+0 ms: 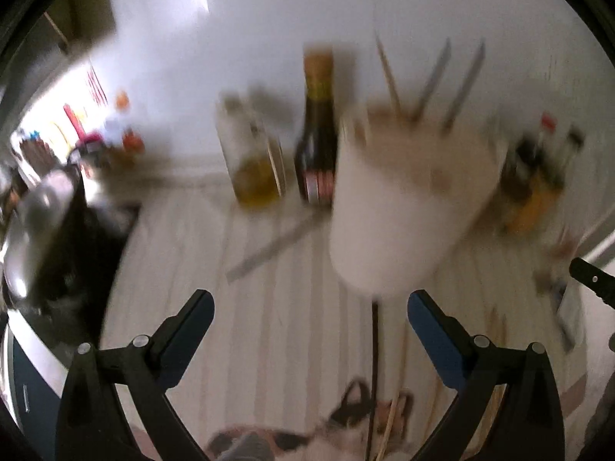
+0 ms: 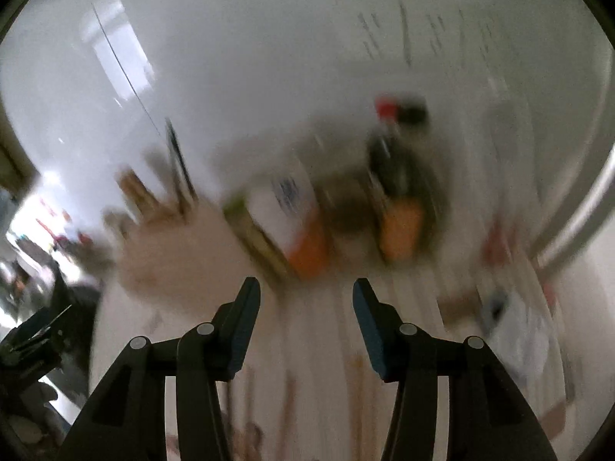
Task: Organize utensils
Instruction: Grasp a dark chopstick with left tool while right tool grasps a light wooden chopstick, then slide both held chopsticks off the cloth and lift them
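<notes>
- Though both views are smeared by blur, a white utensil holder (image 1: 399,207) shows right of centre in the left wrist view, standing on a pale striped countertop (image 1: 269,307).
- Several thin sticks, seemingly chopsticks (image 1: 430,80), rise from its top toward the upper right of the frame.
- A flat metal utensil (image 1: 269,247) lies on the counter to the lower left of the holder, too blurred to name.
- More thin sticks (image 1: 374,345) lie at the bottom centre, below the holder.
- Left gripper (image 1: 311,307): its jaws are spread wide at the bottom of the frame, with nothing between them; the holder sits just above the gap.
- Right gripper (image 2: 306,296): its jaws stand partly apart and grasp nothing.
- Behind the holder, a dark bottle (image 1: 317,134) and a clear bottle of yellow oil (image 1: 253,157) stand against the white wall (image 1: 269,19).
- In the right wrist view the holder (image 2: 165,257) fills the left centre, with a white-and-orange carton (image 2: 296,223) and a dark orange-labelled bottle (image 2: 396,199) just right of it.
</notes>
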`<action>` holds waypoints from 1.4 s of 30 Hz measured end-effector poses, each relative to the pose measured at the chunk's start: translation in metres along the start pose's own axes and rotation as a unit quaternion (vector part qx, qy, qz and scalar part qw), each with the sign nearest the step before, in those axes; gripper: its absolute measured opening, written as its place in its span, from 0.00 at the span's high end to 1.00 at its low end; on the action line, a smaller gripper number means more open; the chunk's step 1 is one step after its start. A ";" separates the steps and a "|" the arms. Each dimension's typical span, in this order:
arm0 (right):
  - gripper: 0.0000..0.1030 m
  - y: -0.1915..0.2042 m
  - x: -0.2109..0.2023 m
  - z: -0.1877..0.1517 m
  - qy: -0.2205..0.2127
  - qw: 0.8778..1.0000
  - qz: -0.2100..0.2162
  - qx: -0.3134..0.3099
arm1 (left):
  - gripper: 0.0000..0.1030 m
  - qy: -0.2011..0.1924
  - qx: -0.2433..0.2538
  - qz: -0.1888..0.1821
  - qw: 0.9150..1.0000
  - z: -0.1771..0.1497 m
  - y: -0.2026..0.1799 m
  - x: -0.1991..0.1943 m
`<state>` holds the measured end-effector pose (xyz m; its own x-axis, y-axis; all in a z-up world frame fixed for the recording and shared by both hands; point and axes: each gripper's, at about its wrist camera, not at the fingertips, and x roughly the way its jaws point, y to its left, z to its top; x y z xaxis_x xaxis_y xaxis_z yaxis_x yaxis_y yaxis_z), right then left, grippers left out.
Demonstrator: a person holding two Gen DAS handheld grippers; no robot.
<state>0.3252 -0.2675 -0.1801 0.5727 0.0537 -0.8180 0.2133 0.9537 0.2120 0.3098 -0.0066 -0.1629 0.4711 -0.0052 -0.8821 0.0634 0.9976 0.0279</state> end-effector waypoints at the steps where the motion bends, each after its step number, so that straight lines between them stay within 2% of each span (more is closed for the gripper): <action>1: 0.49 -0.008 0.007 -0.011 0.015 1.000 -0.004 0.007 | 0.00 0.017 0.002 0.001 1.000 -0.009 -0.005 0.010; 6: 0.50 -0.043 0.051 -0.063 0.097 0.995 -0.004 0.031 | 0.01 0.094 0.024 0.017 0.995 -0.054 -0.028 0.066; 7: 0.55 -0.046 0.057 -0.069 0.107 0.994 0.000 0.035 | 0.03 0.101 0.027 0.018 0.994 -0.058 -0.030 0.072; 8: 0.64 -0.050 0.064 -0.077 0.121 0.992 0.009 0.040 | 0.09 0.115 0.029 0.019 0.993 -0.064 -0.033 0.084; 11: 0.68 -0.056 0.082 -0.092 0.151 0.987 0.020 0.047 | 0.32 0.144 0.030 0.011 0.989 -0.072 -0.041 0.107; 17: 0.68 -0.032 0.112 -0.102 0.184 0.981 0.043 0.041 | 0.41 0.156 0.052 -0.001 0.986 -0.078 -0.058 0.134; 19: 0.68 -0.020 0.120 -0.103 0.190 0.980 0.046 0.040 | 0.54 0.148 0.055 -0.009 0.987 -0.079 -0.061 0.134; 20: 0.68 -0.012 0.127 -0.104 0.193 0.979 0.049 0.037 | 0.64 0.148 0.055 -0.019 0.987 -0.078 -0.062 0.134; 21: 0.68 -0.007 0.132 -0.104 0.195 0.979 0.051 0.035 | 0.82 0.146 0.055 -0.027 0.987 -0.079 -0.061 0.133; 23: 0.68 0.005 0.142 -0.104 0.199 0.979 0.046 0.027 | 0.95 0.147 0.056 -0.018 0.987 -0.081 -0.056 0.131; 26: 0.68 0.021 0.155 -0.106 0.209 0.977 0.037 0.009 | 0.95 0.149 0.046 -0.004 0.988 -0.086 -0.040 0.129; 29: 0.70 0.040 0.159 -0.110 0.207 0.977 -0.001 -0.041 | 0.96 0.155 0.039 0.008 0.987 -0.098 -0.024 0.121; 30: 0.72 0.044 0.159 -0.111 0.209 0.976 -0.015 -0.061 | 0.96 0.161 0.035 0.009 0.986 -0.105 -0.020 0.118; 31: 0.83 0.047 0.158 -0.113 0.210 0.974 -0.028 -0.084 | 0.96 0.166 0.029 0.011 0.986 -0.110 -0.017 0.115; 32: 0.90 0.046 0.156 -0.116 0.215 0.971 -0.031 -0.099 | 0.96 0.168 0.026 0.013 0.985 -0.115 -0.016 0.113; 34: 0.92 0.040 0.152 -0.119 0.232 0.965 -0.032 -0.116 | 0.96 0.174 0.018 0.011 0.984 -0.125 -0.013 0.107; 40: 0.93 0.015 0.132 -0.138 0.275 0.949 -0.034 -0.151 | 0.96 0.182 0.006 0.003 0.983 -0.134 -0.005 0.099; 42: 0.93 0.011 0.129 -0.140 0.279 0.948 -0.030 -0.150 | 0.96 0.185 0.007 0.000 0.983 -0.133 -0.004 0.099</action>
<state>0.2910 -0.2090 -0.3583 0.0415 0.0651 -0.9970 -0.0497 0.9968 0.0630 0.2395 -0.0023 -0.3130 0.1197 0.0231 -0.9925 0.0762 0.9966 0.0324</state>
